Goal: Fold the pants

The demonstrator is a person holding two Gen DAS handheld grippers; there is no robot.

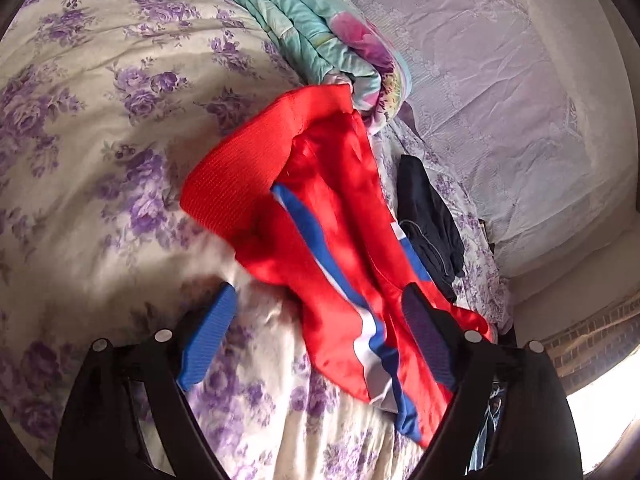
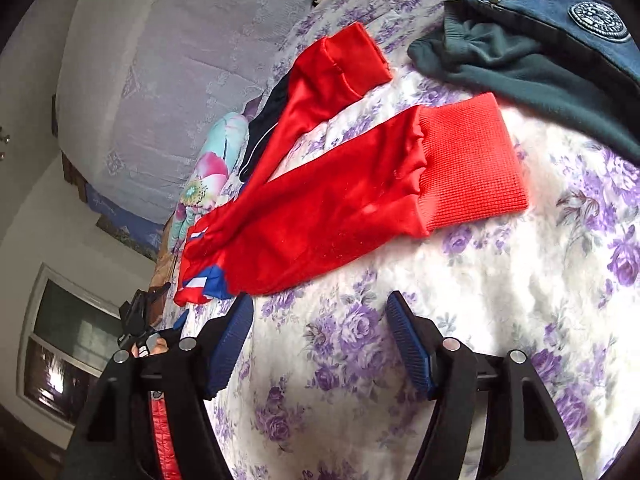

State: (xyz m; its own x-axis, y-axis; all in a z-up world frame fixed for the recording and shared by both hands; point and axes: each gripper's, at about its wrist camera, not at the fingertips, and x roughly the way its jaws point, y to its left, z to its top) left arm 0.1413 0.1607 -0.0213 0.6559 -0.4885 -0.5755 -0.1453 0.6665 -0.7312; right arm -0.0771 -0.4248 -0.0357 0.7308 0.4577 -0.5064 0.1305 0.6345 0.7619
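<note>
Floral bedspread, red pants spread

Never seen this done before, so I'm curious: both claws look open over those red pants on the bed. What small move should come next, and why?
Probably lower the left gripper and close it on the red pants: both grippers are open, the right gripper is over bare bedspread, and the legs lie splayed apart, unfolded.

Daylight is soft and fairly bright in both views. In the left view a window at the lower right is blown out to white glare. The pants look oversaturated, their folds casting soft shadows on the bed. Fisheye bending curves the edges, with dark corners and slight blur there.
</note>
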